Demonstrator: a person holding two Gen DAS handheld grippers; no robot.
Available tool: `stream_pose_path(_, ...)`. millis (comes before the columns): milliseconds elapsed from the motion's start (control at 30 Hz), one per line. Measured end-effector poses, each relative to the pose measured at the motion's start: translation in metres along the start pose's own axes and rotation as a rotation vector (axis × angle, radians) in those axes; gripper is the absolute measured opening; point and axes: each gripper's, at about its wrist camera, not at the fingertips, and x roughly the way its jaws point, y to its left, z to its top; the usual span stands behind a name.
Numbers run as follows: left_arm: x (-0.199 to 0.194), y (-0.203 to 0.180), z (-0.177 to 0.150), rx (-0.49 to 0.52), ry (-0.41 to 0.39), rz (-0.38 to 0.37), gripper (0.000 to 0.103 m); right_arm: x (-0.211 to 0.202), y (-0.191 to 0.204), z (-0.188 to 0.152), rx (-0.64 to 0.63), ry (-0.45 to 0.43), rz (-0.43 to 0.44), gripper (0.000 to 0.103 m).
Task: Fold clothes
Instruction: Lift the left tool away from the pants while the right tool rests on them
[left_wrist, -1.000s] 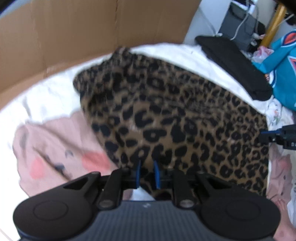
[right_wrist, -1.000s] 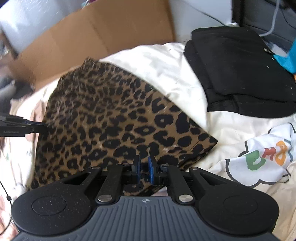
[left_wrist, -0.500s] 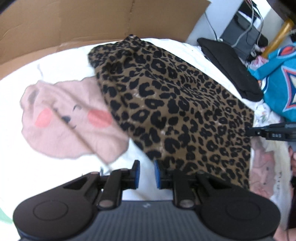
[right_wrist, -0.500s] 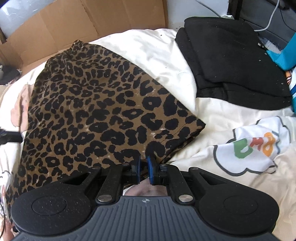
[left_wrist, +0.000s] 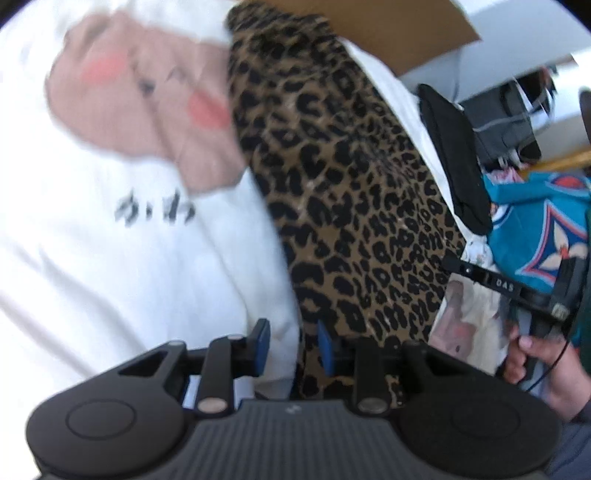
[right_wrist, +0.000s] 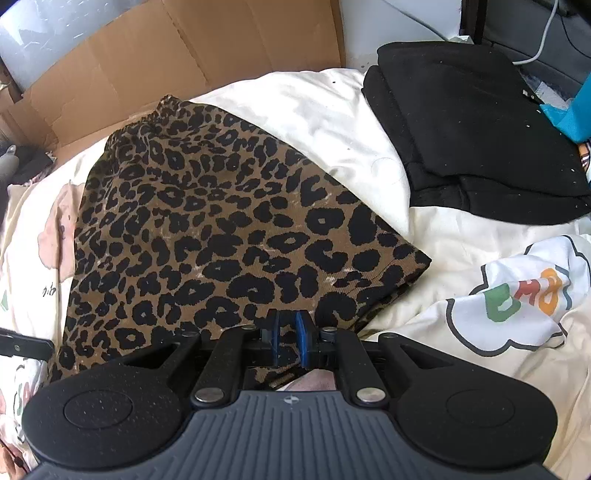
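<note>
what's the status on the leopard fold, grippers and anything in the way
Left gripper jaws opening, off the cloth. Right gripper shut on the hem of the leopard garment. Garment flat on the bedding. Folded black garment beside it, clear.

left claw opening, right claw pinched

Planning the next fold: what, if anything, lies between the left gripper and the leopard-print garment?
Nothing visible. The left gripper, its jaws opening, sits at the leopard-print garment's near edge, with only white printed bedding beside it.
</note>
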Motion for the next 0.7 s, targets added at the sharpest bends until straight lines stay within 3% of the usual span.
stream_pose_path(100,0.004,0.005,-0.007,-0.061,0.016,-0.08,0.039,0.001,-0.002,0.0,-0.006,0.005,-0.003,0.016)
stream_pose_path(167,0.007,0.004,-0.011,-0.056,0.022,-0.065,0.044,0.002,-0.004,-0.001,-0.004,0.008,-0.002,0.017)
stream_pose_path(367,0.013,0.018,-0.025,-0.138,0.059,-0.09,0.042,0.001,-0.007,-0.004,0.007,0.005,0.011,0.017)
stream_pose_path(467,0.009,0.026,-0.03,-0.179,0.066,-0.109,0.035,0.001,-0.008,-0.005,0.012,0.002,0.016,0.017)
stream_pose_path(567,0.007,0.034,-0.037,-0.238,0.076,-0.139,0.01,0.001,-0.009,-0.006,0.018,0.001,0.019,0.017)
stream_pose_path(700,-0.008,0.042,-0.043,-0.307,0.039,-0.207,0.009,0.001,-0.009,-0.006,0.023,-0.001,0.025,0.017)
